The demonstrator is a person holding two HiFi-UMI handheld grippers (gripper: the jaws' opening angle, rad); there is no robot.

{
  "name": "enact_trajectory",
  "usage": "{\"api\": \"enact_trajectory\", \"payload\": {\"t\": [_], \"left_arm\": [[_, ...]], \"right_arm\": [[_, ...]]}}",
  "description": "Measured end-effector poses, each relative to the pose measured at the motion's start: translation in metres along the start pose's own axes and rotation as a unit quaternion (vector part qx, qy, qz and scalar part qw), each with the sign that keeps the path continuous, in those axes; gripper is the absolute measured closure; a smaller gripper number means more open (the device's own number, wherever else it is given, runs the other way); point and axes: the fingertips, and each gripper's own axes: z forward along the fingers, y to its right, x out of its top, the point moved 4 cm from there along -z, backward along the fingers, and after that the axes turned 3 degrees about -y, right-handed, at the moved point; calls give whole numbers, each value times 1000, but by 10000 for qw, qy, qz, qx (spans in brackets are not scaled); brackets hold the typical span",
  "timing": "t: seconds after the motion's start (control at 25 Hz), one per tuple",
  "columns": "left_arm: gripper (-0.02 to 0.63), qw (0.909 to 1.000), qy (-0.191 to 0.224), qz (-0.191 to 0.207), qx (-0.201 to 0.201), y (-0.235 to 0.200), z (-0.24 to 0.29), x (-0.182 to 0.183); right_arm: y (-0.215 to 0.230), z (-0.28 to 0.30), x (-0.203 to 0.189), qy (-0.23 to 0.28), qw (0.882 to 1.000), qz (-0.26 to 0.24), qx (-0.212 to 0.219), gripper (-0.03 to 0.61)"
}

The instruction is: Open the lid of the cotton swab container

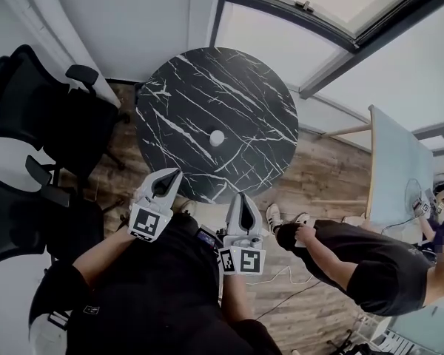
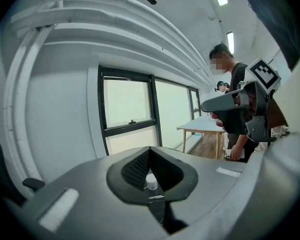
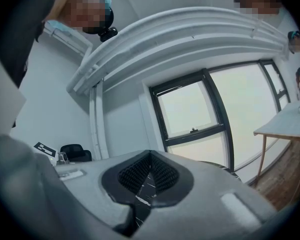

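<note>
The cotton swab container (image 1: 217, 137) is a small white round tub standing alone near the middle of the round black marble table (image 1: 244, 87). Both grippers hover short of the table's near edge, apart from the container. My left gripper (image 1: 170, 174) is shut and empty, and my right gripper (image 1: 240, 196) beside it is shut and empty too. In the left gripper view the container (image 2: 151, 182) shows small through the gap under the shut jaws of the left gripper (image 2: 150, 150), with the right gripper (image 2: 240, 114) off to the right. The right gripper view shows only marble tabletop (image 3: 146, 183) beyond the right gripper (image 3: 150, 155).
Two black office chairs (image 1: 37, 102) (image 1: 22, 220) stand left of the table. A person in black (image 1: 355, 265) stands to the right, near a pale wooden-legged table (image 1: 396, 168). Windows run along the far wall (image 2: 127, 104).
</note>
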Motion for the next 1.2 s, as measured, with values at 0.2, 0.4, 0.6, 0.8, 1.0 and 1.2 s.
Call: {"api": "enact_trajectory", "payload": {"t": [0.2,0.4,0.6,0.8,1.0,1.2], "left_arm": [[612,9999,-71,-15,-73,-2,16,-8],[612,9996,-142,-11,-256,-4,36,-19],[612,9993,-172,-75,-338,-14,57,-27],[612,9979,-424,-64,-491,-22,73,-46],[612,9965,-587,-10,-593,-33,93,-60],[612,9949,-682,-72,-743,-37,118,-73]], "right_arm": [[5,14,-2,-87,10000,-22,8,578],[11,27,-7,-127,9999,0,-84,578],[12,53,-15,-223,9997,-30,-33,578],[19,74,-26,-359,9993,-21,-106,578],[25,96,-34,-508,9985,59,-202,578],[29,121,-47,-753,9970,-6,-196,578]]}}
